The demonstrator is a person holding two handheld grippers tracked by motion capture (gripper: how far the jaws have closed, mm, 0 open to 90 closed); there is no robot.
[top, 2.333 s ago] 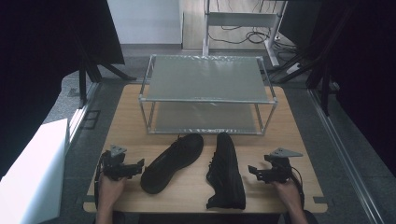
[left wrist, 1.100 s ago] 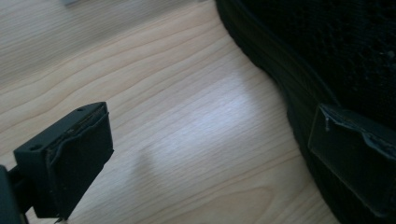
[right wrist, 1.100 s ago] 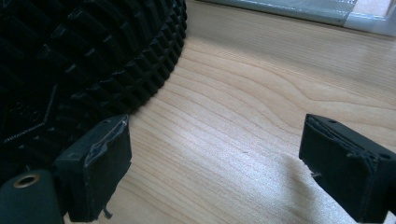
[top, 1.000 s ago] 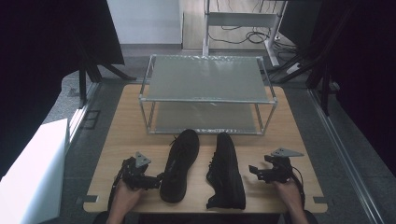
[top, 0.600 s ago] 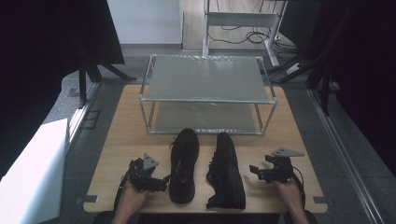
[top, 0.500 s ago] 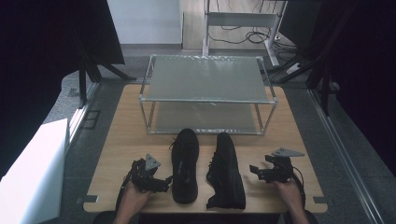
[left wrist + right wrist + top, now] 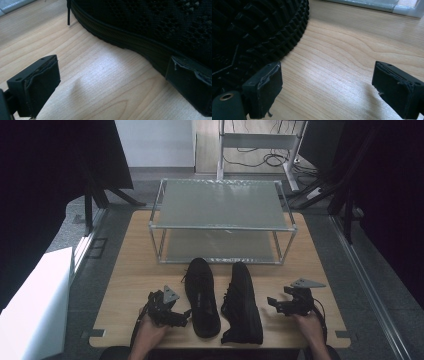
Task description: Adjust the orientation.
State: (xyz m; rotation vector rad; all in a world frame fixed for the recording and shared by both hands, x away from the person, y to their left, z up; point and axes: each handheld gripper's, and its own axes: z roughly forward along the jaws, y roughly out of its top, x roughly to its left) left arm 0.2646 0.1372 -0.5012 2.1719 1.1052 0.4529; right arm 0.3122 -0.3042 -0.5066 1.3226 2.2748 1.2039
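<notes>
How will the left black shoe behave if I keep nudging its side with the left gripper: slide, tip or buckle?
The left shoe sits flat on its sole on the smooth wooden table, so it will probably slide or pivot rather than tip. Its knit mesh upper looks soft and may dent; the ribbed rubber sole edge looks firmer to push. The left gripper is open beside it.

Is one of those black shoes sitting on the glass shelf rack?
No, both black shoes lie on the wooden table in front of the rack, whose shelves carry nothing.

Hand-held gripper point(image 7: 112, 87), jaws wide apart, right jaw against black mesh shoe point(image 7: 155, 27) on wooden table point(image 7: 100, 75).
</notes>
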